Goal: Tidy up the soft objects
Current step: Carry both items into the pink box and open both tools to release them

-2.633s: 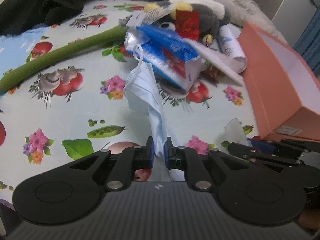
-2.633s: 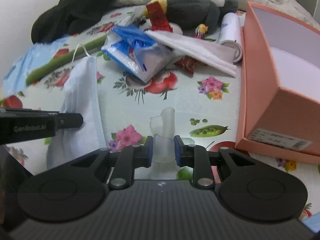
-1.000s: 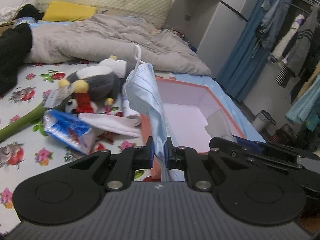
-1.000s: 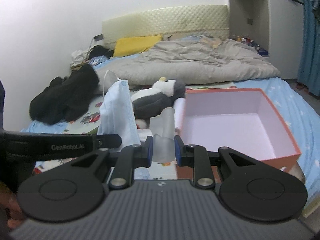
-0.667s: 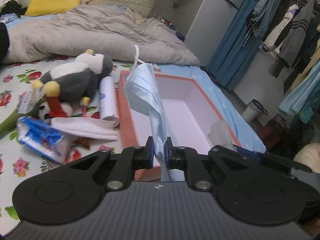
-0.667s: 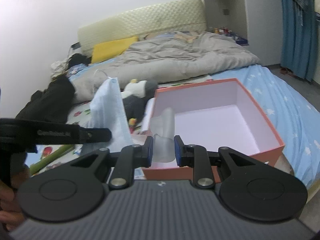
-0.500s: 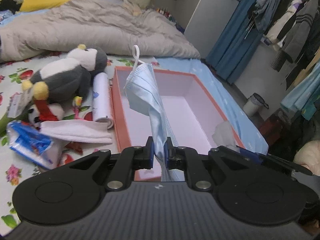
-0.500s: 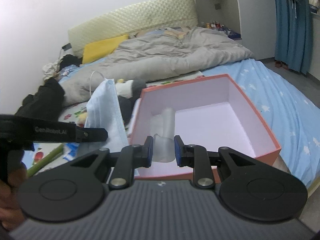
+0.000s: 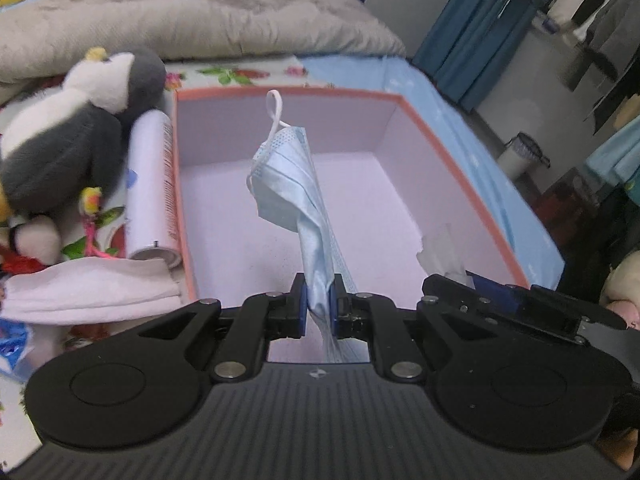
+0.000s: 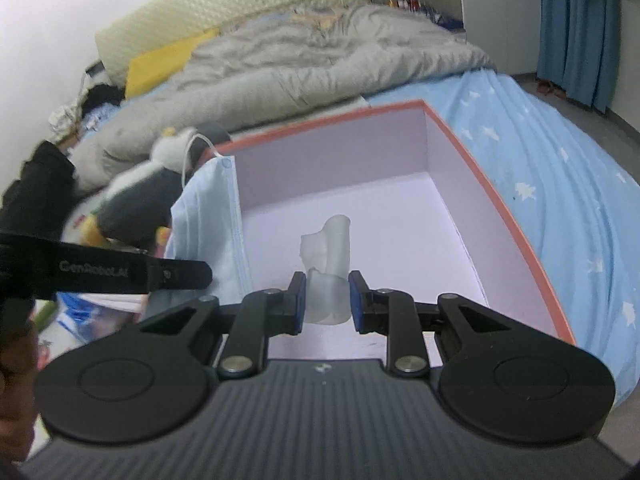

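The left gripper point(image 9: 319, 300) pinches a pale blue pleated face mask point(image 9: 294, 184) between narrow jaws, the mask rising above the open orange cardboard box with a lilac interior point(image 9: 448, 156). The right gripper point(image 10: 327, 298) clamps a crumpled white tissue point(image 10: 328, 264) over the box's near edge.

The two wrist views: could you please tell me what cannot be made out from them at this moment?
- Left wrist view: the lower end of the blue face mask is hidden behind the left gripper.
- Right wrist view: the translucent white piece in the right gripper is too pale to identify.
- Both views: the near wall of the pink box is covered by the gripper bodies.
- Right wrist view: the plush penguin is blurred.
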The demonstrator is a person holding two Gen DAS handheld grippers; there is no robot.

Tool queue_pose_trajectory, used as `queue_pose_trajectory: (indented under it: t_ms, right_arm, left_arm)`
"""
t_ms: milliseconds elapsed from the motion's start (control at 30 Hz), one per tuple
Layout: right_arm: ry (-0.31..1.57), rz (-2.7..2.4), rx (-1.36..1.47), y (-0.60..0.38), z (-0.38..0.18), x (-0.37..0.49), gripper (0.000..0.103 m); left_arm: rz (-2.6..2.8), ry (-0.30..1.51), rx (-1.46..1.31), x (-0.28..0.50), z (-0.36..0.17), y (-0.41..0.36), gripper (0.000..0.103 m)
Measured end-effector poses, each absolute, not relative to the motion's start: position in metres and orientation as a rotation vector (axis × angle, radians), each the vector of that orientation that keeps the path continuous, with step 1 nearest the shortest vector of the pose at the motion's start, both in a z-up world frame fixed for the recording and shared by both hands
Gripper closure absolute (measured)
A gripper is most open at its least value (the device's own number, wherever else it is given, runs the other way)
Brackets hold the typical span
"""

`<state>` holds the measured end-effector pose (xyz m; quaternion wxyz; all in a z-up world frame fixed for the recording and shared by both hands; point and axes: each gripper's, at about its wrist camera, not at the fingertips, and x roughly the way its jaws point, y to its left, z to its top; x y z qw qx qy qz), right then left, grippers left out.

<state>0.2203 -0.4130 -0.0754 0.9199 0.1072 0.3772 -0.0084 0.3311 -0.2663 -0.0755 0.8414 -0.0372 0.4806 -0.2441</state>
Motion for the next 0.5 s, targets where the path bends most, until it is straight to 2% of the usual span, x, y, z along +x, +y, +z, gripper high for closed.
queue_pose_trajectory:
  t_ms: [233,300,333,433,500]
  right_arm:
    - [0.838,-0.024,0.231,-0.426,-0.105,0.244,0.074]
    - [0.849,-0.031,0.237,-0.428,-0.109,0.248,0.067]
    - [0.854,-0.035,0.243,-0.429,-0.11,0.249,0.067]
    - [0.848,-0.024,0.251,-0.426,-0.106,0.247,0.067]
    - [0.838,-0.018,0.253,-0.424,-0.1,0.243,0.065]
  left_arm:
    - [-0.493,1.079,-0.062,0.363,-0.11,-0.281,0.09]
    - [-0.487,1.085,-0.062,0.367,-0.114,-0.282,0.089]
    - [-0.487,1.092,-0.059,0.367,-0.114,-0.282,0.084]
    - [-0.498,1.082,-0.036,0.364,-0.11,-0.283,0.056]
    - [-0.496,1.055,-0.031,0.358,-0.103,-0.281,0.054]
